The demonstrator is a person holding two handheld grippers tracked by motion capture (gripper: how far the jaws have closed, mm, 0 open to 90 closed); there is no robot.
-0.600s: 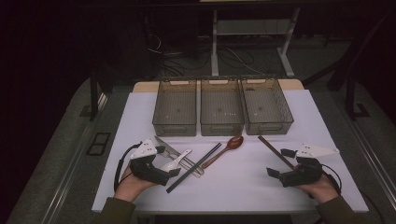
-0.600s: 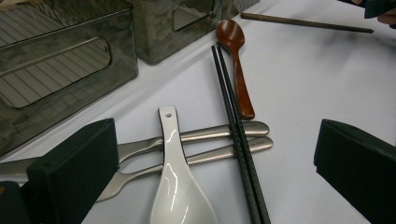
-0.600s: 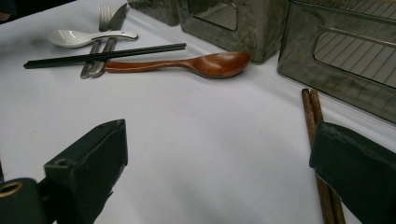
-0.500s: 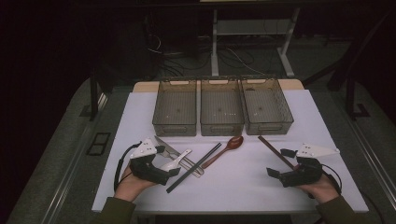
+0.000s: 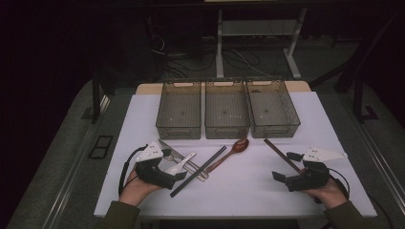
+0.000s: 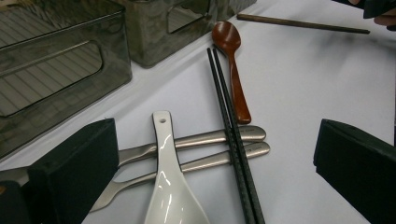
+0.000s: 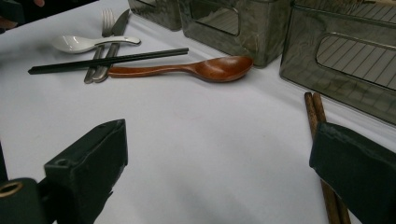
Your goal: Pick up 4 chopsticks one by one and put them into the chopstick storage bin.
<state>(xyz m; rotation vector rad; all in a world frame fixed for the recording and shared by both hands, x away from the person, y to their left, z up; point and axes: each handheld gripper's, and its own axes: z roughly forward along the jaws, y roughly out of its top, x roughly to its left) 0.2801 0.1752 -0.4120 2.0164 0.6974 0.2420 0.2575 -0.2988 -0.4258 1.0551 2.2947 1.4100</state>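
A pile of cutlery lies on the white table (image 5: 239,195). It holds a white ceramic spoon (image 5: 184,162) (image 6: 170,186), a metal fork and knife (image 5: 173,152) (image 6: 205,150), and black chopsticks (image 5: 198,171) (image 6: 229,116) across them. A wooden spoon (image 5: 230,152) (image 7: 187,69) lies beside them. Brown chopsticks (image 5: 277,150) (image 7: 313,112) lie to the right. My left gripper (image 5: 174,165) (image 6: 215,172) rests open at the pile, with the white spoon and metal handles between its jaws, untouched. Open as well, my right gripper (image 5: 285,166) (image 7: 219,168) sits near the brown chopsticks and holds nothing.
Three empty clear grey bins (image 5: 179,109) (image 5: 227,112) (image 5: 273,109) stand side by side at the table's far edge. Bare tabletop lies between the two grippers. Beyond the table are a dark floor, cables and a desk frame (image 5: 219,43).
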